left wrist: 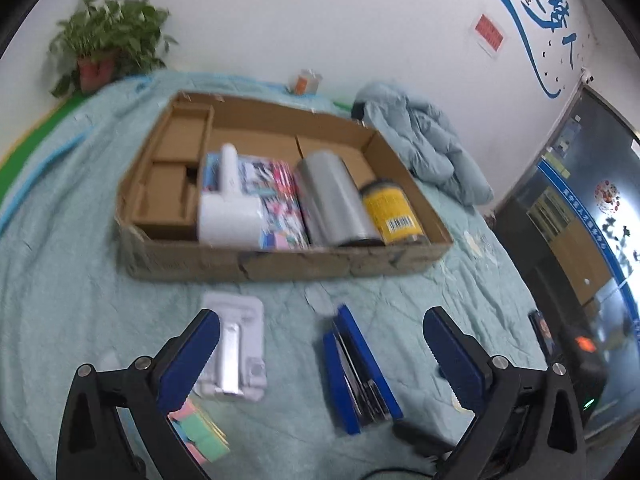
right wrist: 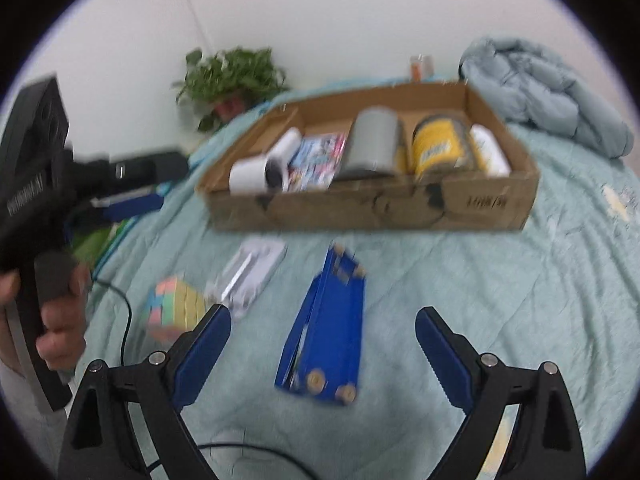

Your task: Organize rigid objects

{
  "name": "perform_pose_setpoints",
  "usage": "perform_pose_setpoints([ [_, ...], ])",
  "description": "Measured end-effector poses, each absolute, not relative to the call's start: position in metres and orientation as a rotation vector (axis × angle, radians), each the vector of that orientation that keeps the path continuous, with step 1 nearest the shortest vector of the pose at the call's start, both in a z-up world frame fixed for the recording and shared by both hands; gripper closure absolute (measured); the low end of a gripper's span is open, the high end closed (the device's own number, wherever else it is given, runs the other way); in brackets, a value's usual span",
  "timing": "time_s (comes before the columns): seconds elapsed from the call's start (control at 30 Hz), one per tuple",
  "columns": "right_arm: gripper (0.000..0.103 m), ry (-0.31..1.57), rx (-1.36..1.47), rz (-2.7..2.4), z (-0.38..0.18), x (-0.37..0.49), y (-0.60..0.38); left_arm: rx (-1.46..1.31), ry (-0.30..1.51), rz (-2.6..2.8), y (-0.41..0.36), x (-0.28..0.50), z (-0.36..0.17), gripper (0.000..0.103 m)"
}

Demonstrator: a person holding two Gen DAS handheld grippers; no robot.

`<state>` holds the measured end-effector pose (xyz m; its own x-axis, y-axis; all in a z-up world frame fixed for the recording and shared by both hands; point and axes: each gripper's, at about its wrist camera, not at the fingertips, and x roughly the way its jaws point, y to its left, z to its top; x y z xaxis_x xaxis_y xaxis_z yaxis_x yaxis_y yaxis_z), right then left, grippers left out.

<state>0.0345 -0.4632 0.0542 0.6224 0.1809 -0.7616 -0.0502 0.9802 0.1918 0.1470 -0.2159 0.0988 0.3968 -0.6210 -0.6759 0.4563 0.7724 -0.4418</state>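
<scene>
A blue stapler lies on the teal bedspread, between the fingers of both grippers in each view. My left gripper is open and empty above it. My right gripper is open and empty over it too. A white blister pack and a pastel cube lie to the left. A cardboard box beyond holds a white lint roller, a colourful packet, a grey cylinder and a yellow can.
A bundled light-blue jacket lies right of the box. A potted plant stands at the back left. A small orange item sits by the wall. A dark cabinet stands to the right.
</scene>
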Motion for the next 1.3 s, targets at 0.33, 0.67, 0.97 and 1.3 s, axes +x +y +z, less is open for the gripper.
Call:
perform_pose_setpoints([
  [0.33, 0.030, 0.993, -0.013, 0.072, -0.003, 0.029, -0.419, -0.163, 1.033, -0.751, -0.251, 0.140, 0.063, 0.001],
  [0.67, 0.043, 0.938, 0.515, 0.216, -0.006, 0.014, -0.485, -0.113, 1.100, -0.848, -0.281, 0.139, 0.052, 0.001],
  [0.97, 0.028, 0.807, 0.735, 0.079, -0.001, -0.027, -0.542, -0.038, 1.237, -1.050, -0.354, 0.143, 0.022, 0.007],
  [1.3, 0.022, 0.751, 0.372, -0.199, 0.018, -0.065, -0.521, 0.058, 1.225, -1.090, -0.378, 0.137, 0.025, 0.007],
])
